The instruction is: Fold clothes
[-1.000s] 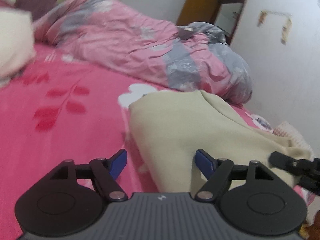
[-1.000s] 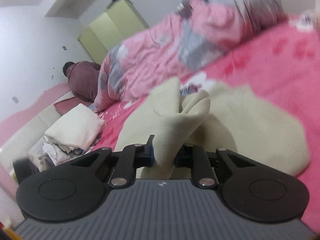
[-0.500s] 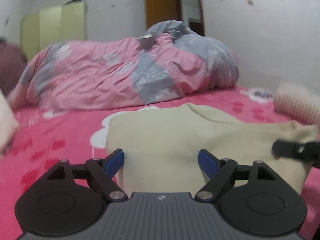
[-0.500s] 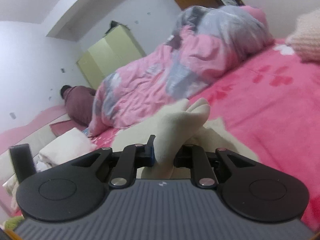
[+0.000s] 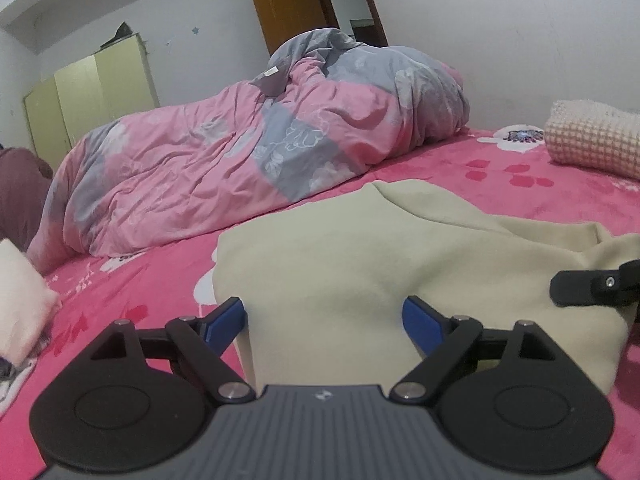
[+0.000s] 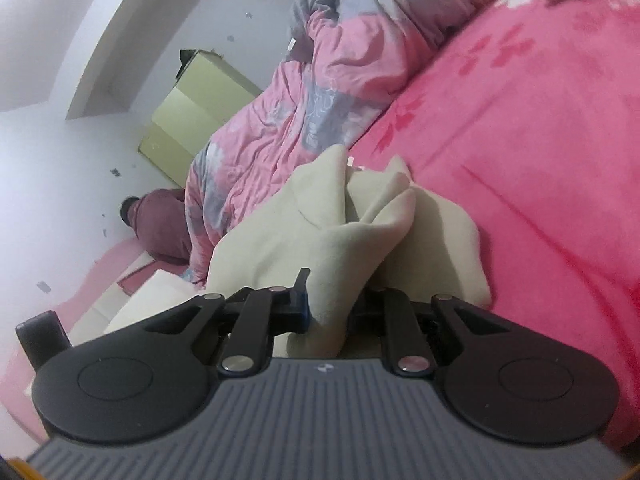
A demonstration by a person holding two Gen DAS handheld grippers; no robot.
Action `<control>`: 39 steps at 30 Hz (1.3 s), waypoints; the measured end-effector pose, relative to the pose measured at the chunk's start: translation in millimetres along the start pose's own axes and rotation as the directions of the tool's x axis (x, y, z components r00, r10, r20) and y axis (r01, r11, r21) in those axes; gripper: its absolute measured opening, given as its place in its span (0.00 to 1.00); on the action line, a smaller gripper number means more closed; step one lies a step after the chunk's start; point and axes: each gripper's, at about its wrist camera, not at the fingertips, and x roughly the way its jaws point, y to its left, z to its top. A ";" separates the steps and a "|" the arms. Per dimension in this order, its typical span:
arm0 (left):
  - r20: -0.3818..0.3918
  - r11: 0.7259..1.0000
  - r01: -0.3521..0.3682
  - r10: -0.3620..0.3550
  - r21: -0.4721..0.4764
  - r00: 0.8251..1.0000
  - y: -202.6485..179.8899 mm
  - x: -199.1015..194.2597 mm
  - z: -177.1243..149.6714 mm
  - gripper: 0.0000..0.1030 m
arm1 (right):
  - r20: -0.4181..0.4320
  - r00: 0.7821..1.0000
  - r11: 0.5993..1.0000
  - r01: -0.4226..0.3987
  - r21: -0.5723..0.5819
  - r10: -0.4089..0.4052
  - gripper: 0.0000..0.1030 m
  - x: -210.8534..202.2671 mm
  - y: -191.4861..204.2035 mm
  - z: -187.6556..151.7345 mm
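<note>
Bedroom scene: pink floral bedsheet point(image 5: 460, 184), crumpled pink-grey duvet point(image 5: 248, 152) behind, yellow-green wardrobe point(image 5: 88, 96) at the white wall. Cream garment point(image 5: 360, 264) lies on the sheet, long axis running left-right across the left wrist view. Left gripper point(image 5: 323, 318) sits low at its near edge, fingers spread wide, fabric between them. Right gripper point(image 6: 328, 308), view tilted, is pinching a bunched fold of the garment.

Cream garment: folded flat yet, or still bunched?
Partly folded. The cream garment lies flat on the bed at left; its right end is bunched, pinched in the right gripper.
</note>
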 end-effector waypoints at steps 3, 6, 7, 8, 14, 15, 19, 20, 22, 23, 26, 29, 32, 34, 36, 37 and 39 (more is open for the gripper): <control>-0.009 1.000 0.001 -0.001 -0.001 1.000 -0.4 -0.6 1.1 0.85 | -0.001 1.000 1.000 0.000 -0.001 0.000 0.14 -4.9 0.0 -2.3; -0.012 1.000 0.009 -0.009 -0.003 1.000 0.7 -0.2 1.4 0.85 | -0.001 1.000 1.000 -0.003 0.004 0.003 0.14 -6.1 -1.7 -3.4; -0.013 1.000 0.012 -0.012 -0.006 1.000 1.3 -0.2 1.6 0.85 | -0.005 1.000 1.000 -0.011 0.016 0.011 0.14 -7.4 -4.5 -3.3; -0.014 1.000 0.015 -0.015 -0.009 1.000 1.9 -0.2 1.7 0.85 | -0.013 1.000 1.000 -0.014 0.024 0.015 0.15 -10.8 -5.5 -1.7; -0.012 0.998 0.048 -0.049 -0.036 0.999 8.0 -2.5 0.9 0.86 | 0.021 0.997 0.997 0.069 -0.018 -0.068 0.27 -69.3 -2.2 14.8; -0.009 0.998 0.055 -0.056 -0.041 0.998 9.0 -2.9 0.3 0.86 | 0.050 0.994 0.994 0.100 -0.038 -0.098 0.28 -82.2 1.7 18.5; 0.000 0.991 0.106 -0.106 -0.086 0.994 20.1 -9.1 1.6 0.86 | 0.119 0.992 0.986 0.055 -0.154 -0.036 0.27 -94.9 36.8 30.7; 0.003 0.988 0.119 -0.119 -0.097 0.993 22.9 -10.6 1.9 0.86 | 0.108 0.994 0.974 0.041 -0.225 -0.017 0.27 -87.4 50.8 30.6; 0.020 0.979 0.145 -0.144 -0.141 0.989 34.1 -19.9 1.1 0.85 | 0.055 0.998 0.929 0.011 -0.370 0.010 0.26 -62.6 72.6 24.5; 0.035 0.972 0.159 -0.156 -0.173 0.987 42.5 -27.7 0.0 0.85 | 0.008 1.000 0.900 0.002 -0.435 0.002 0.26 -43.3 77.7 17.8; 0.090 0.953 0.192 -0.176 -0.232 0.980 64.2 -60.6 -13.5 0.85 | -0.088 0.988 0.842 0.062 -0.536 -0.129 0.23 2.5 65.7 -3.0; 0.075 0.968 0.173 -0.162 -0.181 0.984 49.4 -69.4 -29.7 0.85 | -0.090 0.985 0.835 0.074 -0.546 -0.146 0.22 9.9 55.7 -8.1; 0.060 0.979 0.154 -0.148 -0.130 0.987 34.6 -78.2 -45.8 0.85 | -0.092 0.984 0.845 0.080 -0.529 -0.150 0.22 8.6 54.1 -6.7; 0.050 0.985 0.142 -0.138 -0.095 0.989 24.8 -84.0 -56.6 0.85 | -0.097 0.983 0.849 0.084 -0.522 -0.157 0.22 7.8 55.1 -7.1; 0.041 0.990 0.129 -0.127 -0.060 0.991 14.9 -89.8 -67.4 0.82 | -0.105 0.980 0.851 0.089 -0.517 -0.167 0.22 10.0 57.8 -7.9; 0.037 0.991 0.123 -0.122 -0.042 0.992 10.0 -92.7 -72.8 0.80 | -0.107 0.980 0.852 0.092 -0.515 -0.170 0.22 9.8 57.5 -7.9; 0.029 0.994 0.111 -0.111 -0.007 0.993 0.2 -98.5 -83.5 0.79 | -0.112 0.978 0.855 0.097 -0.510 -0.178 0.22 12.5 58.3 -6.3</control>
